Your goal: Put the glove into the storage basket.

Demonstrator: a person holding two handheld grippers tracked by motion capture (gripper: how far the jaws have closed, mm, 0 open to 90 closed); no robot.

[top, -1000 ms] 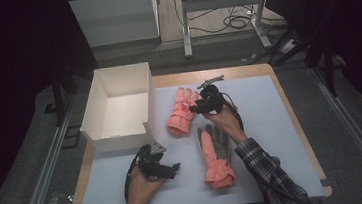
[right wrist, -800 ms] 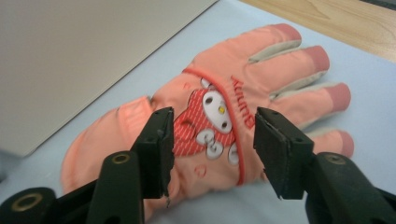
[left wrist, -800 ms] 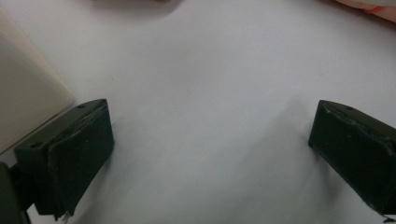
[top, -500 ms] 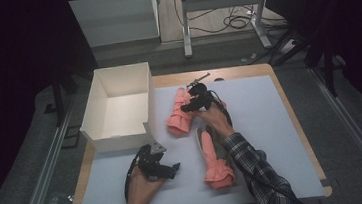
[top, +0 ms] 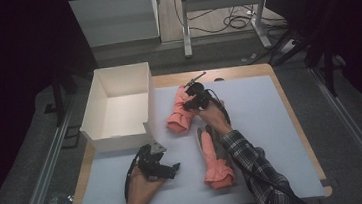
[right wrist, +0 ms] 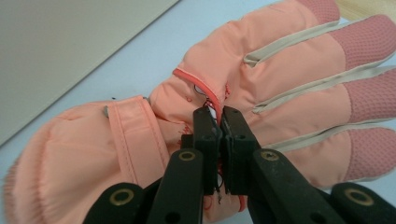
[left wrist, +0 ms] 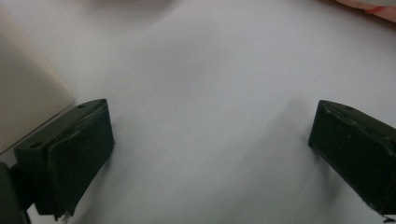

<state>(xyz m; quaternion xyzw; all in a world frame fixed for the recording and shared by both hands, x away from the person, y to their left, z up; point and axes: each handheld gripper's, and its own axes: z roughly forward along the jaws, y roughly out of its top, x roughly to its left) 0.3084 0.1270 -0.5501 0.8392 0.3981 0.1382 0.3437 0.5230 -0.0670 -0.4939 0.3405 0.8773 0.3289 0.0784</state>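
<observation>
A salmon-pink ski glove lies on the white mat beside the box, fingers pointing away from me. In the right gripper view the same glove shows its back, with a zip and a wrist strap. My right gripper has just been closing and is now shut on a pinch of fabric by the zip; from above, the right gripper rests on the glove's back. A second glove, grey palm and pink cuff, lies nearer me, partly under the right forearm. My left gripper hovers open over bare mat.
An open white box stands at the mat's left, close to the first glove. The box's wall also lies just left of the left gripper. The wooden table edge runs along the right. Dark floor with cables lies beyond.
My right gripper slid left onto the far glove and its jaws closed on the fabric. The left hand stayed in place.
</observation>
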